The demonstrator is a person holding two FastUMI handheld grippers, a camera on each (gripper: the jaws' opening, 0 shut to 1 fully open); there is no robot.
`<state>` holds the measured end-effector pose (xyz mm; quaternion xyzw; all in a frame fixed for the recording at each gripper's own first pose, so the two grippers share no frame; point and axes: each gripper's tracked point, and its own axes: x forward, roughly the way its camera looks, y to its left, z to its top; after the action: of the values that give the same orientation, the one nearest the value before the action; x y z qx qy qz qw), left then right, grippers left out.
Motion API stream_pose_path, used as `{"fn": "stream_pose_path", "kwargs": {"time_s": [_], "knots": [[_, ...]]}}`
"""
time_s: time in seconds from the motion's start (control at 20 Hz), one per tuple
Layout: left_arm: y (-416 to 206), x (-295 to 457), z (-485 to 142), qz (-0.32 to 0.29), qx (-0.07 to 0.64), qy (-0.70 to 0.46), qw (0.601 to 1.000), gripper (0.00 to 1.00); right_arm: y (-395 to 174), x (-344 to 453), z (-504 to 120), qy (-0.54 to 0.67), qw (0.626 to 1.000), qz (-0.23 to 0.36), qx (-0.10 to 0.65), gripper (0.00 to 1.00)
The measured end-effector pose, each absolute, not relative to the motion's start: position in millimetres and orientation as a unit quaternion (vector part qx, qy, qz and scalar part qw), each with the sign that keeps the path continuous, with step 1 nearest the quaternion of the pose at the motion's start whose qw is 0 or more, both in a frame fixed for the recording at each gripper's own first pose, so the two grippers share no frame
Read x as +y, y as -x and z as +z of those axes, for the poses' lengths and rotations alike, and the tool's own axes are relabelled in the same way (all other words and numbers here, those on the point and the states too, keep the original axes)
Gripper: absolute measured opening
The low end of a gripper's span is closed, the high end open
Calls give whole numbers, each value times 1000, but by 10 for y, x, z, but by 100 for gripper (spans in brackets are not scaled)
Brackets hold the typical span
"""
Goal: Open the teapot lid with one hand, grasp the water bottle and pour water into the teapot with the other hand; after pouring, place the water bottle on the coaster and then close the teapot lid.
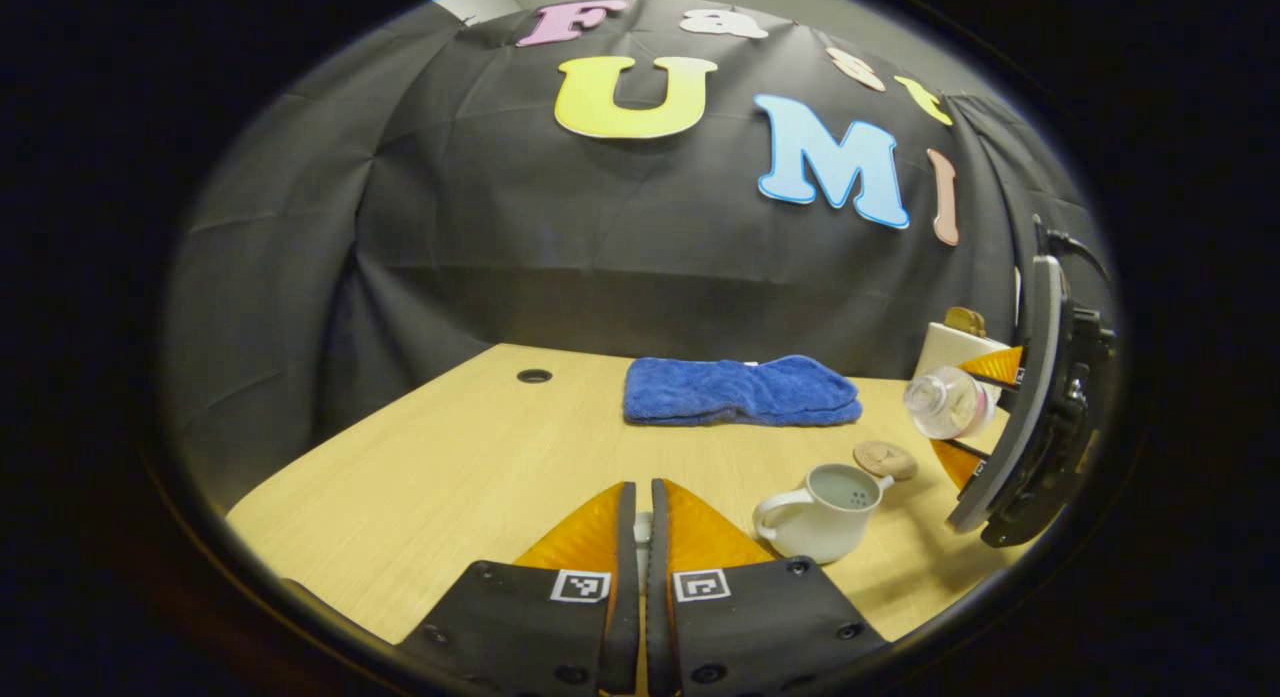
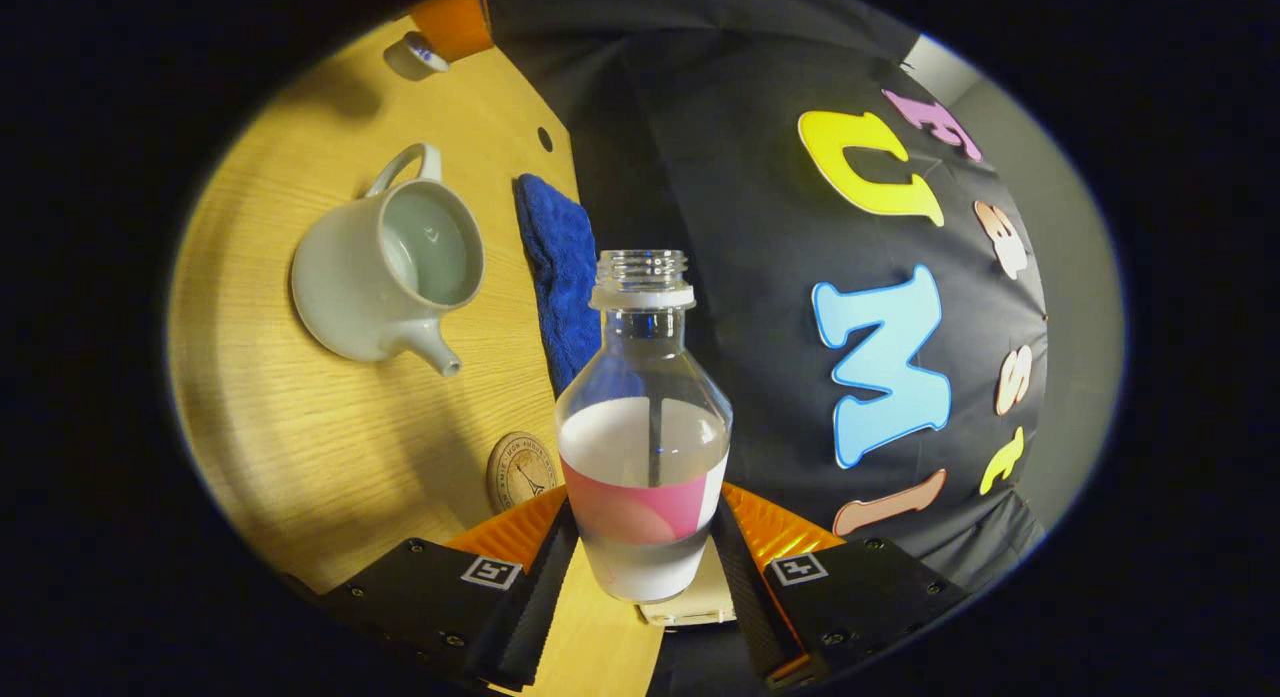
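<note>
The right gripper (image 2: 645,552) is clamping the bottle (image 2: 643,447) around its lower body, both fingers pressing on it, and it's tipping the bottle over sideways, so the long axis is running roughly level with the open mouth pointing toward the teapot (image 2: 385,267). In the left gripper view the bottle (image 1: 948,402) is hanging up and off to the side of the teapot (image 1: 822,512), not over the opening, so I'm guessing the whole pour is coming down to sliding the mouth across until it's sitting above the pot's rim. The teapot is standing open on the table (image 1: 440,477), handle pointing away from the bottle, spout toward it. Looks like there's already a bit of water in there, but I can't tell how much. The coaster (image 1: 885,460) is lying just behind the teapot, between it and the blue towel (image 1: 740,390). The left gripper (image 1: 642,522) is sitting nearly closed just beside the teapot's handle side with something small and pale pinched between the fingers, probably the lid, though I can't say for sure. The right one's clearly the nearer one for the pour.
</note>
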<state>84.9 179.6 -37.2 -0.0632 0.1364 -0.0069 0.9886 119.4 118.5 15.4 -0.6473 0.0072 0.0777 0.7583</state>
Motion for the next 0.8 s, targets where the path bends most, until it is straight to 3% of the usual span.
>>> {"fn": "stream_pose_path", "kwargs": {"time_s": [0.8], "knots": [[-829, 1850, -418, -3, 142, 67, 988, 10, -1237, 1360, 182, 766, 634, 92, -49, 75]]}}
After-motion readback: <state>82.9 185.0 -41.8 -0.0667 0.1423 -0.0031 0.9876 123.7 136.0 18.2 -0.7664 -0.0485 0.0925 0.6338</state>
